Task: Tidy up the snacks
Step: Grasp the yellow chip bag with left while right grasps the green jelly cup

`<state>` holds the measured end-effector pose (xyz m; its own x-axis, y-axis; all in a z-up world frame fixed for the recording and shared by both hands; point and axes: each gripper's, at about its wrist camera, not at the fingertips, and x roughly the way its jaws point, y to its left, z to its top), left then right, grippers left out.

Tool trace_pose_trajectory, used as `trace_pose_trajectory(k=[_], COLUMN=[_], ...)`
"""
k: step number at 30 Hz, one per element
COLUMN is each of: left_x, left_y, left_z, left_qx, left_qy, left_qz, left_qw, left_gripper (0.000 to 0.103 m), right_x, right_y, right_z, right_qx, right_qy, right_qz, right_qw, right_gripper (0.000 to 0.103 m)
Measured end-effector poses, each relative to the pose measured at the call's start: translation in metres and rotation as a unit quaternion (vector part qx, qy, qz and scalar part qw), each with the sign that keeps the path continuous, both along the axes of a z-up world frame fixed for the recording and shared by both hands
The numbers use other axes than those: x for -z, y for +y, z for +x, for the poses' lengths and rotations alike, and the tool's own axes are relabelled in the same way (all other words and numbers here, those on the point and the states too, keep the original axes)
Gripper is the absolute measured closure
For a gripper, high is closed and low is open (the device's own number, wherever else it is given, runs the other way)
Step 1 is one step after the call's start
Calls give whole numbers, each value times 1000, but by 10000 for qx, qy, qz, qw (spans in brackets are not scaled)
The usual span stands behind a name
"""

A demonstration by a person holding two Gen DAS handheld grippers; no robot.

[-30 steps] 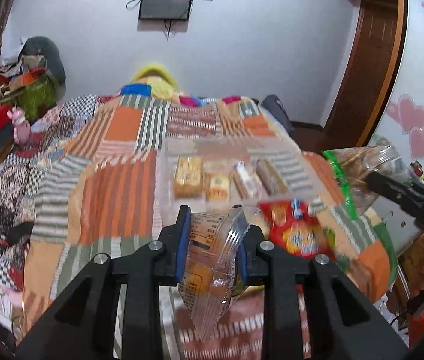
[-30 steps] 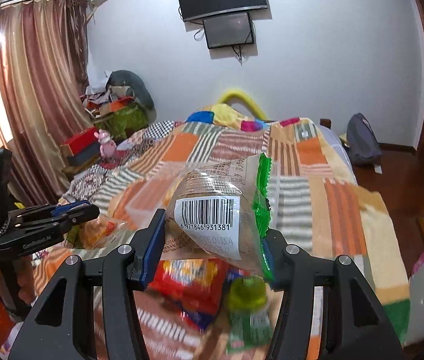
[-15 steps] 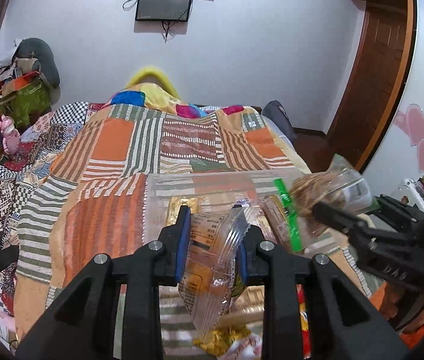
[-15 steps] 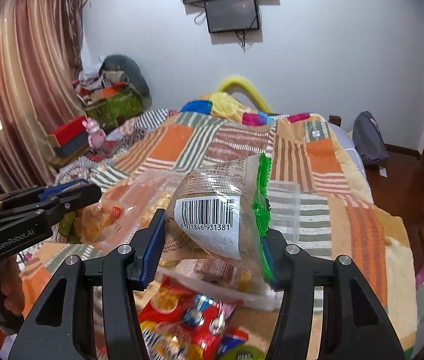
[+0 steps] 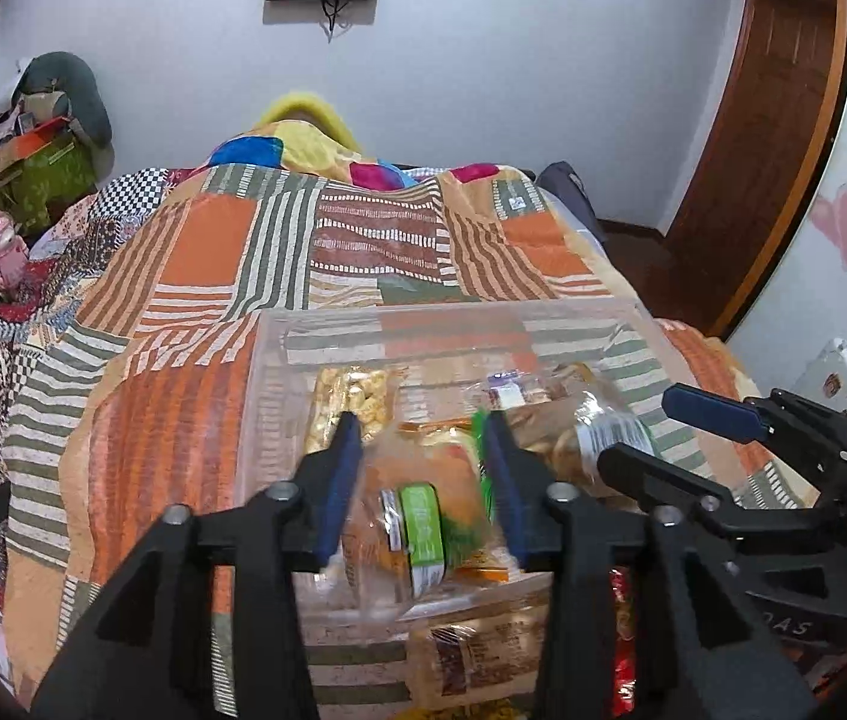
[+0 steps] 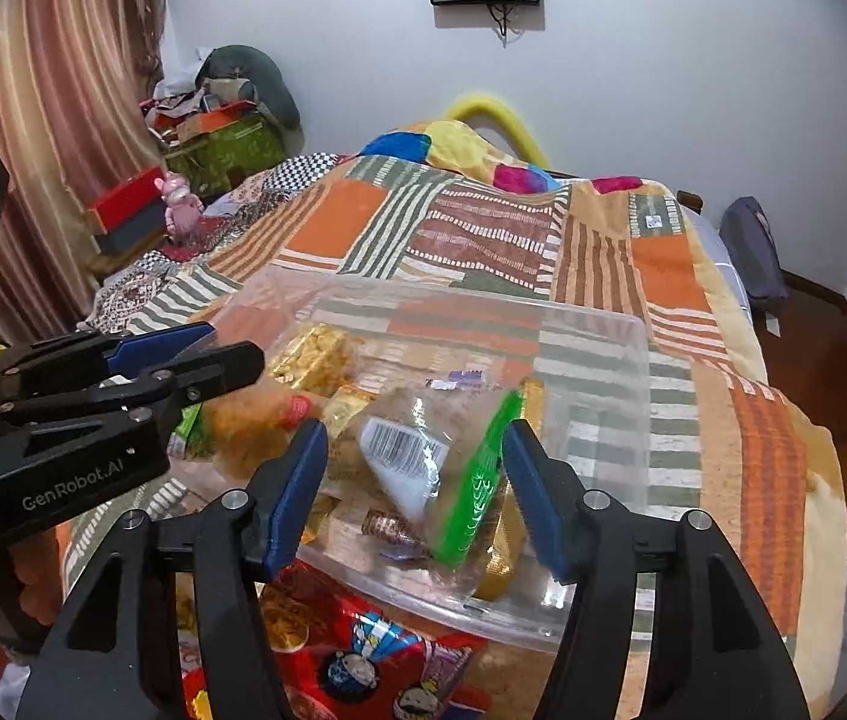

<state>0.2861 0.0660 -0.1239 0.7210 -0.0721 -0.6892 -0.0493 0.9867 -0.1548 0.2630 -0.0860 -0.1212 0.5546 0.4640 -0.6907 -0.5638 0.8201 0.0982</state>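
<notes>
Left tool (image 5: 420, 468) and right tool (image 6: 414, 483) gape over bin (image 6: 633, 360) on bed (image 6: 753, 450), gripping nothing. Orange bag (image 5: 417, 516) and green-edged bag (image 6: 423, 462) lie inside, loose. Risk: heaped bags may slide over the rim. One second ago, both tools clamped these bags above the quilt.

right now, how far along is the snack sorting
Done: several packets lie in the clear bin. In hand: left gripper and right gripper open over it, green-label packet and barcode packet loose between their fingers. Left: red packet and others outside the bin.
</notes>
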Motion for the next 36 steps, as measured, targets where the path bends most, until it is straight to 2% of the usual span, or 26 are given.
trace_pose_trajectory(k=[5,7,13,20,24,28,36], left_x=[-13,-20,-26,2,24,37,66], left_y=[0,-2,-7,-6,-7,-20,-33], left_z=[-16,-27,-60,-89,-97,-98,-99], left_qx=[87,135,321,233,121,193,450], left_qy=[-87,-138,-108,305,588,681,996], left_qz=[-76,-65,127,31,-67,-177,-101], left_qw=[9999,9998,9993,9993,9982,9973,9940], left_gripper=[53,46,37,34,34,34,34], right_x=[-15,-21,-30,-20,-1,21,34], right_y=[-18,-25,-52,-81,-93,-97,-91], right_z=[-6,-11,-31,-49,-57,-59,-60], right_qx=[127,169,297,449,538,596,377], right_qy=[-160,-229,-411,-324,-117,132,538], right_qz=[102,128,96,-3,-164,-369,-9], right_qw=[9997,9995,9987,9985,9983,9975,9978], right_gripper=[41,38,34,34,34,34,34])
